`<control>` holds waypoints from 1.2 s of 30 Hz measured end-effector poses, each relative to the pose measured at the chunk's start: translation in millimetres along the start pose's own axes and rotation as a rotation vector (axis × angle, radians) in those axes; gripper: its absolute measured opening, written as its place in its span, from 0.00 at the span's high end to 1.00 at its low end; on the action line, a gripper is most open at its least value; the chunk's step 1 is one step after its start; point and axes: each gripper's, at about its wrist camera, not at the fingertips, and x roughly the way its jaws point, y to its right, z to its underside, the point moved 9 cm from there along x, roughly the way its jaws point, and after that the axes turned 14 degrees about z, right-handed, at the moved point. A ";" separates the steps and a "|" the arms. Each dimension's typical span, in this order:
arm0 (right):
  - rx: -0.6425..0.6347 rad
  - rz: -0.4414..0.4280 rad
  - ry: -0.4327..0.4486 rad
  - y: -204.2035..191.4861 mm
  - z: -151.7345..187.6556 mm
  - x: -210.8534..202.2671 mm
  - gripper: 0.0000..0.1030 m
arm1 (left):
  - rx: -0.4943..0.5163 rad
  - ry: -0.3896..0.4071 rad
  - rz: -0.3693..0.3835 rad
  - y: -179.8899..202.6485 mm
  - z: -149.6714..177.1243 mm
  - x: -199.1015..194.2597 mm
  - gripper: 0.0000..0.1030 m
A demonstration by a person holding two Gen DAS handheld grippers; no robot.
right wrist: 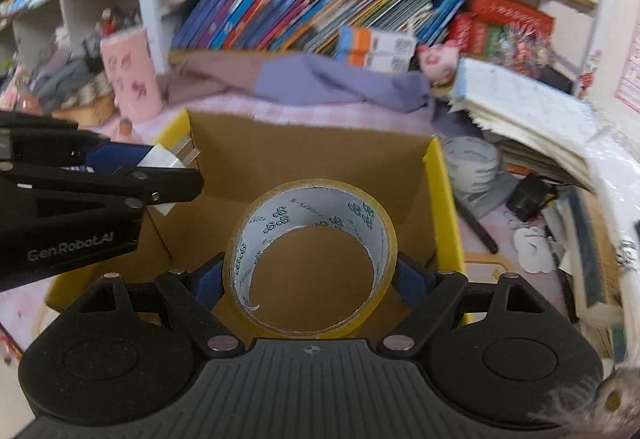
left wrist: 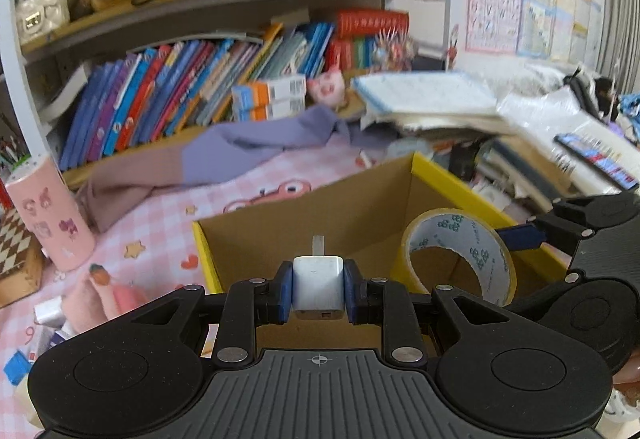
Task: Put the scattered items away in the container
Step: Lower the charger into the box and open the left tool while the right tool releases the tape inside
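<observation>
A: What does the left tool (left wrist: 318,291) hold?

B: A white wall charger (left wrist: 319,289), clamped between the two blue pads (left wrist: 285,291). Its metal prongs point forward, over the open cardboard box (left wrist: 304,235). In the right wrist view the same charger (right wrist: 166,159) sits just inside the box's left wall, above the floor of the box (right wrist: 320,163) and not touching it.

A: And the right tool (right wrist: 310,275)?

B: It is closed on a roll of yellowish packing tape (right wrist: 312,255), one pad (right wrist: 208,277) on each side of the roll. The roll stands on edge with its hole facing the camera, printed white liner inside. It hangs above the near part of the box. From the left wrist view the roll (left wrist: 460,251) is at the box's right side, with the right tool (left wrist: 532,237) reaching in over the yellow rim.

A: Where is the box itself?

B: On a pink checked tabletop (left wrist: 160,215) with cartoon prints. Behind the box lies a lilac and mauve cloth (left wrist: 248,147), and behind that a shelf of books (left wrist: 168,95).

A: Anything left of the box?

B: A pink tube (left wrist: 52,215) with stickers stands well to its left, and a pink plush thing (left wrist: 108,295) lies near its front left corner.

A: To the right of the box?

B: A second tape roll (right wrist: 472,165), white, just beside the right wall, and a stack of notebooks (right wrist: 528,115) beyond it.
</observation>
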 end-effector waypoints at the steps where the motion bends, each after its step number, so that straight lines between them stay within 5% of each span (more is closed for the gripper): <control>1: -0.016 -0.006 -0.012 -1.9 1.3 5.0 0.19 | 0.000 -0.011 -0.002 -0.9 0.9 4.3 0.77; 16: -0.084 -0.064 -0.087 -15.0 8.5 31.5 0.18 | -0.016 -0.075 -0.030 -7.0 8.8 26.7 0.72; 21: -0.072 -0.060 -0.081 -14.7 8.1 28.6 0.17 | -0.013 -0.065 -0.057 -7.7 11.6 22.2 0.39; 36: 0.023 0.017 0.069 -1.0 -6.8 -29.6 0.11 | -0.065 0.093 -0.092 -1.5 2.3 -40.1 0.27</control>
